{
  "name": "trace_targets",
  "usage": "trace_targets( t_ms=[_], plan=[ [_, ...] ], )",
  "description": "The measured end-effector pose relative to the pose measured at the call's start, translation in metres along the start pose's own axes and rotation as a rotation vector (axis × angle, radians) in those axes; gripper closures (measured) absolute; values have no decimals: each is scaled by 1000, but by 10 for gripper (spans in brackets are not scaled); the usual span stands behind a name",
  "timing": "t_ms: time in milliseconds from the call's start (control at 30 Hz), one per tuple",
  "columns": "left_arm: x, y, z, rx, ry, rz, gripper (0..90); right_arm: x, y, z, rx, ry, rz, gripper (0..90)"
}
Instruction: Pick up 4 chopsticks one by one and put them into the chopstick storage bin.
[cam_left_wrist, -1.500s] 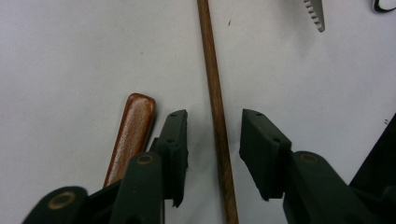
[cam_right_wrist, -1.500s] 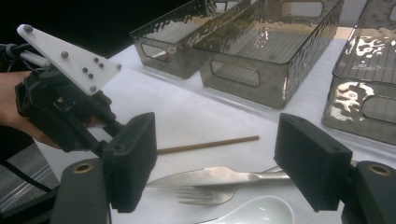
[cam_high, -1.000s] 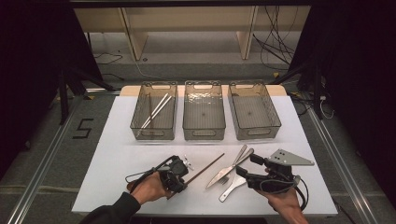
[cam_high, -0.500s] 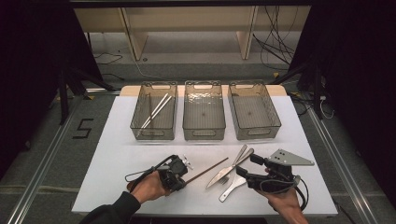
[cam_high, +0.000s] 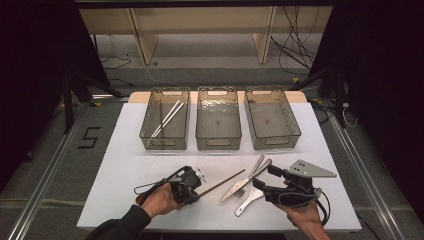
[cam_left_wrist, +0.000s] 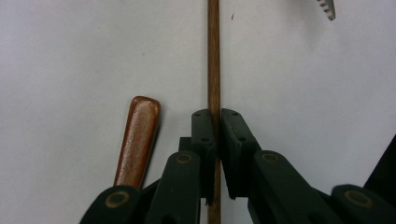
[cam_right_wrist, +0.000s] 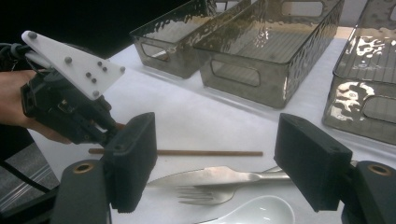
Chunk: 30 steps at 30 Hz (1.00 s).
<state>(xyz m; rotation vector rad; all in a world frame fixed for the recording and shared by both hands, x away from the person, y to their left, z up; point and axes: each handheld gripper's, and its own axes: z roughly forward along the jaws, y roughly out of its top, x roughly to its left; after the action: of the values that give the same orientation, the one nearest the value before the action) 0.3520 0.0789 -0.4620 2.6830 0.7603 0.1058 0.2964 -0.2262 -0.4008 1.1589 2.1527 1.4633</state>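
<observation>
Left gripper (cam_left_wrist: 216, 135) pinches brown chopstick (cam_left_wrist: 213, 60) flat against table (cam_left_wrist: 70, 70).

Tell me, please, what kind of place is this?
Probably a lab set up for recording handling tasks, not a kitchen: a white table with three clear bins in a row, cables on the floor, and dark curtains around it.

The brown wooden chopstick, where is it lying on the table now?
In the high view the wooden chopstick lies on the near half of the white table, its near end clamped in the left gripper, its far end pointing toward the knife.
</observation>
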Motion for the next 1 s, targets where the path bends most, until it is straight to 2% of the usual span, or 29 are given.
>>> trace_targets(
  t_ms=[333,500,533,800,1000],
  plan=[
    [7,2,-26,-92,0,-11,840,0,0,0,-1,0,4,303],
    [14,1,-40,-145,1,-39,839,0,0,0,-1,0,4,303],
    [16,1,-43,-147,3,-33,839,0,0,0,-1,-1,4,303],
    [24,-2,-51,-183,-13,-67,839,0,0,0,-2,-1,3,303],
    [28,-3,-55,-202,-6,-84,838,-1,0,0,0,-1,4,303]
  ],
)
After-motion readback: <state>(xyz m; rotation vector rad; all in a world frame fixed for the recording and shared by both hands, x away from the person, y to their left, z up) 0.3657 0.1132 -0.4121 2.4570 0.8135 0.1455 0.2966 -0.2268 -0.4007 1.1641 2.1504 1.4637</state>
